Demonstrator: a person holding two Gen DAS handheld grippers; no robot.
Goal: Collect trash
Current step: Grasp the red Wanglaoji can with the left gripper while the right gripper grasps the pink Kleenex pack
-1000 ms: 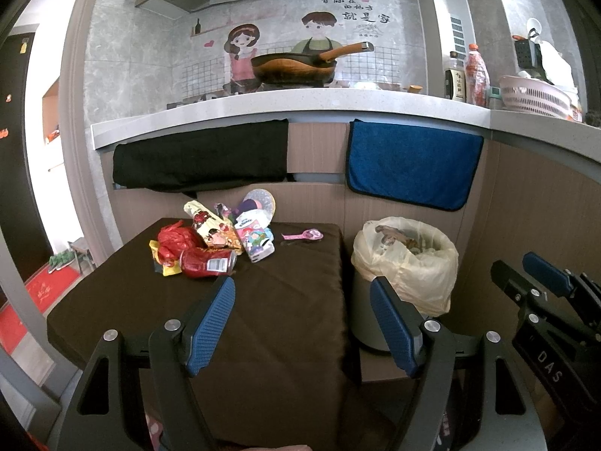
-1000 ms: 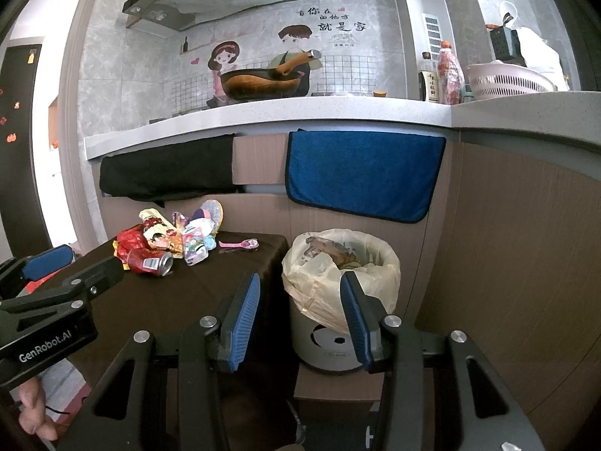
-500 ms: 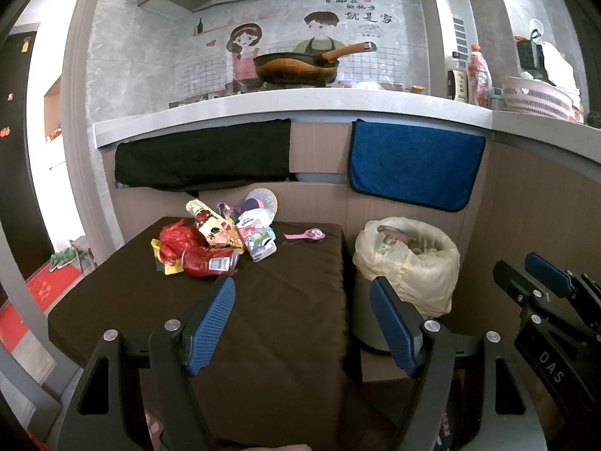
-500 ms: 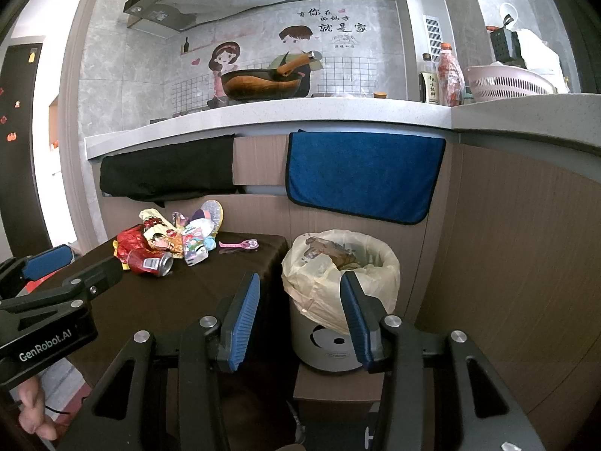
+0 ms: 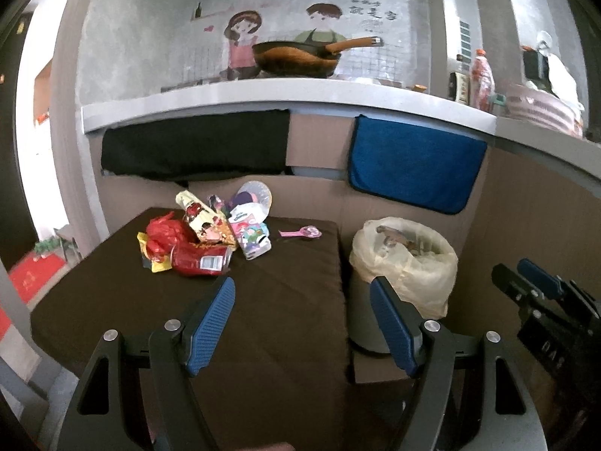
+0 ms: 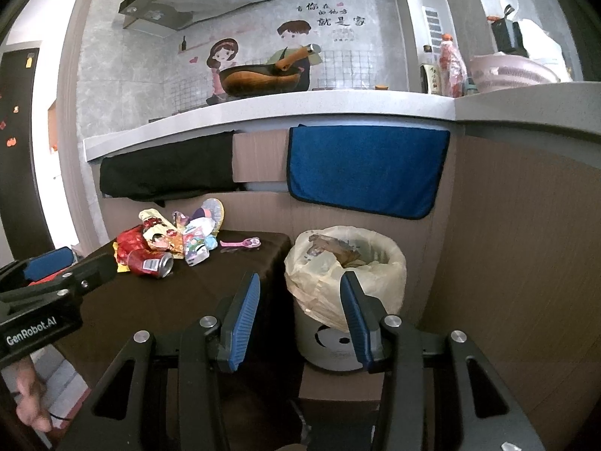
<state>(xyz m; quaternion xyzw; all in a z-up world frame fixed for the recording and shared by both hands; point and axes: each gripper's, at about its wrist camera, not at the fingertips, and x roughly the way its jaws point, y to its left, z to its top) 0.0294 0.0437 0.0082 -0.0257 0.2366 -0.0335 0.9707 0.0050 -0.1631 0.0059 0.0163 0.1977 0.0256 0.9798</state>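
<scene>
Left wrist view: the left gripper (image 5: 302,312) hangs over a dark brown bench (image 5: 263,300), its blue-padded fingers (image 5: 210,323) spread wide and holding nothing. A heap of trash sits at centre left of the frame, toward the bench's far edge: a crushed red can (image 5: 201,260) lying on its side, a red plastic bag (image 5: 165,231) touching it, snack wrappers (image 5: 203,221) and a small colourful carton (image 5: 251,238). A pink spoon (image 5: 302,232) lies just right of the heap. At centre right, a bin lined with a pale yellow bag (image 5: 405,259) stands beside the bench. The right gripper (image 5: 541,293) shows at the right edge.

Right wrist view: the right gripper (image 6: 300,315) points at the gap between bench (image 6: 188,300) and lined bin (image 6: 345,263), fingers (image 6: 240,323) parted and empty. The can (image 6: 150,263) and wrappers (image 6: 161,233) lie at centre left, the spoon (image 6: 240,242) near them. The left gripper (image 6: 49,274) crosses the left edge. A blue towel (image 6: 364,169) hangs from the counter above the bin, a wok (image 6: 259,79) on top.
</scene>
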